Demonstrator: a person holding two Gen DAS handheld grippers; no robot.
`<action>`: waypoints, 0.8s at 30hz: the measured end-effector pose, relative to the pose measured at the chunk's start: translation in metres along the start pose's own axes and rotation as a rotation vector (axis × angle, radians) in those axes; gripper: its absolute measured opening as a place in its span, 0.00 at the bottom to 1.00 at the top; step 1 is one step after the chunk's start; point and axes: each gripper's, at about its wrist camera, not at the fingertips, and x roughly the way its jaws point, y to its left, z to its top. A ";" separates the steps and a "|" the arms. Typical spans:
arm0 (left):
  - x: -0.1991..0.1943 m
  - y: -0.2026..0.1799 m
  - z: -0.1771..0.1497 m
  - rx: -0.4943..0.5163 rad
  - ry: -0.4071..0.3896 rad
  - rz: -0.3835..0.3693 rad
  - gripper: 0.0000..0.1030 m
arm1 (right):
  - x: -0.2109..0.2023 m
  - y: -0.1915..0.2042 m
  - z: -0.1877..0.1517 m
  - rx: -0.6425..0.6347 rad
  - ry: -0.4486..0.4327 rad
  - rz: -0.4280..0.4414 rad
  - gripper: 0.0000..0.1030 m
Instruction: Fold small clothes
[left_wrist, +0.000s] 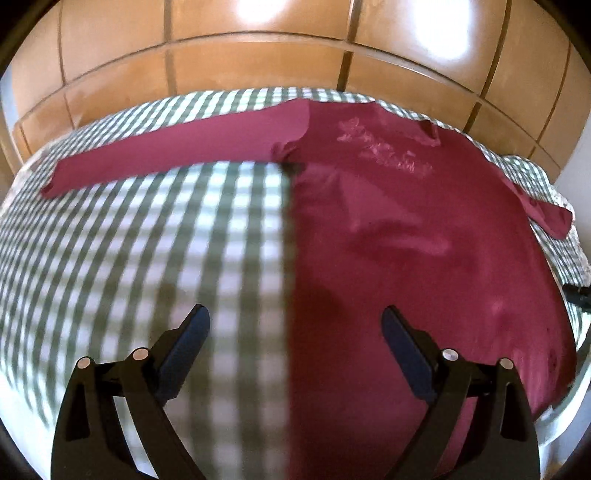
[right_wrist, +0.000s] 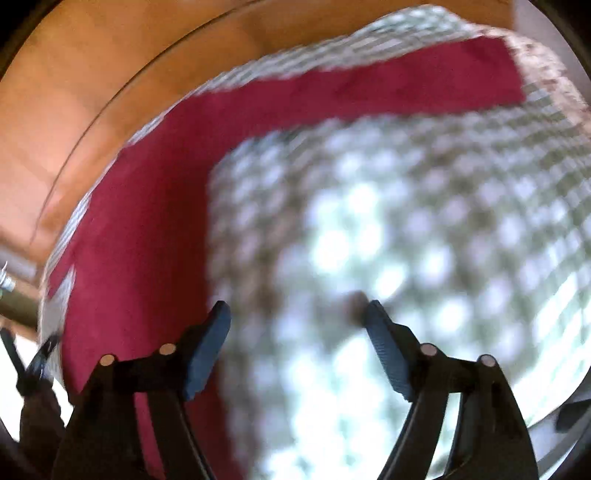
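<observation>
The red shirt (left_wrist: 406, 229) is spread flat on the checked cloth (left_wrist: 147, 240), its edge under both claws. The left claw (left_wrist: 295, 321) and right claw (right_wrist: 297, 314) are spread wide, and nothing is held.

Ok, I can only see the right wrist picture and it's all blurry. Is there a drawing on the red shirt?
Observer: Yes. In the left wrist view the red shirt has a pale print on its chest.
Operator: Is the other gripper holding something?
Observer: No. The left gripper is open, with nothing between its fingers.
Operator: What's it above?
Observer: The shirt's side edge: one finger is over the checked cloth, the other over the shirt.
</observation>
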 end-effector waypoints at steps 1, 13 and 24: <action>-0.003 0.004 -0.006 -0.004 0.016 -0.019 0.82 | -0.002 0.006 -0.008 -0.009 0.001 0.006 0.73; -0.016 0.006 -0.040 0.026 0.069 -0.228 0.06 | -0.018 0.067 -0.067 -0.136 0.045 0.013 0.07; -0.042 0.025 -0.076 0.052 0.127 -0.241 0.05 | -0.025 0.064 -0.106 -0.162 0.104 -0.010 0.06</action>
